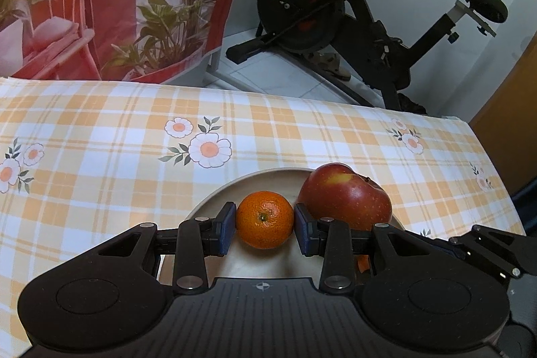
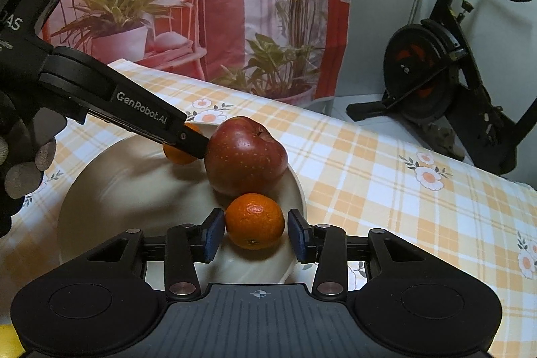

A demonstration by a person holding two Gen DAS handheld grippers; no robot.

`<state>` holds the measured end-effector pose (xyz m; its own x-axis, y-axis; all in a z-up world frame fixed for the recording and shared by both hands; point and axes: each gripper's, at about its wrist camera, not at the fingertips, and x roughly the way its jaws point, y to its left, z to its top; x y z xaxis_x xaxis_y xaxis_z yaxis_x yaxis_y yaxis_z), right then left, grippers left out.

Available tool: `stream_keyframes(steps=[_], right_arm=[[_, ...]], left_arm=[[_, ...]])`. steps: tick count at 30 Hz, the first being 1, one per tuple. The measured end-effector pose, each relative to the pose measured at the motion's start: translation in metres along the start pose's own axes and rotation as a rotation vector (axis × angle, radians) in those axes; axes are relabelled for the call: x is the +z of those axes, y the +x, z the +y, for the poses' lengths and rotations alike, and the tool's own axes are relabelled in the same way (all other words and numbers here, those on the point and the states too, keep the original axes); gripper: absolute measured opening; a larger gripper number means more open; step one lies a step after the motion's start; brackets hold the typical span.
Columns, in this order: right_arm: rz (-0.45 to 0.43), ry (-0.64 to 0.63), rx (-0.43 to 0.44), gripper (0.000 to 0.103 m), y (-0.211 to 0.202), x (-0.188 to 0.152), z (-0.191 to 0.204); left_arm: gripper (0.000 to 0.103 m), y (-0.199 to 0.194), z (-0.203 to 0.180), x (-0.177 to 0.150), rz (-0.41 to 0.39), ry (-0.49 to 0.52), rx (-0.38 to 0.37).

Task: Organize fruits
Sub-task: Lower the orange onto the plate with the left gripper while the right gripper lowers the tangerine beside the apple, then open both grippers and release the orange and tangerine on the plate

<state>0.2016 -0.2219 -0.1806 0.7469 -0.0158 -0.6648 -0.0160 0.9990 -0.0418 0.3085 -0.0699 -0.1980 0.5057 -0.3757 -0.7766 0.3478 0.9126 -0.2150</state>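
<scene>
Left gripper [image 1: 265,225] level, low over the round beige plate [image 1: 214,195], blue pads [image 1: 225,228] clamped on a small orange tangerine [image 1: 264,219] above the plate's middle. Right gripper [image 2: 255,232] reaches in level over the plate's near rim, pads slightly apart around a second tangerine [image 2: 255,220] resting in the plate, gaps visible both sides. Red apple [image 2: 245,156] sits just behind it, touching. Orange-checked floral tablecloth [image 2: 386,176] underneath; black exercise bike [image 1: 369,22] on the floor beyond

Dim, warm indoor light; soft glare on the apple [image 2: 246,155]; fisheye bending curves the table [image 1: 302,130] edges; focus fairly sharp.
</scene>
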Motion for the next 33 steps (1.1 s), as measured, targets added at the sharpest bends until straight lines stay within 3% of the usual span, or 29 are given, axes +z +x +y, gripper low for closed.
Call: stream_keyframes(steps=[13,21,33], right_arm=[[-0.019,0.013,-0.023,0.040,-0.022,0.002,0.001],[-0.081,0.082,-0.015,0.040,-0.061,-0.002,0.007],[-0.145,0.186,-0.005,0.040,-0.119,-0.039,0.023]], left_arm=[[0.040,-0.016,0.002,0.001,-0.025,-0.018,-0.002],[0.040,-0.067,-0.009,-0.011,-0.078,0.021,0.022],[0.040,-0.148,-0.017,-0.064,-0.143,0.071,0.119]])
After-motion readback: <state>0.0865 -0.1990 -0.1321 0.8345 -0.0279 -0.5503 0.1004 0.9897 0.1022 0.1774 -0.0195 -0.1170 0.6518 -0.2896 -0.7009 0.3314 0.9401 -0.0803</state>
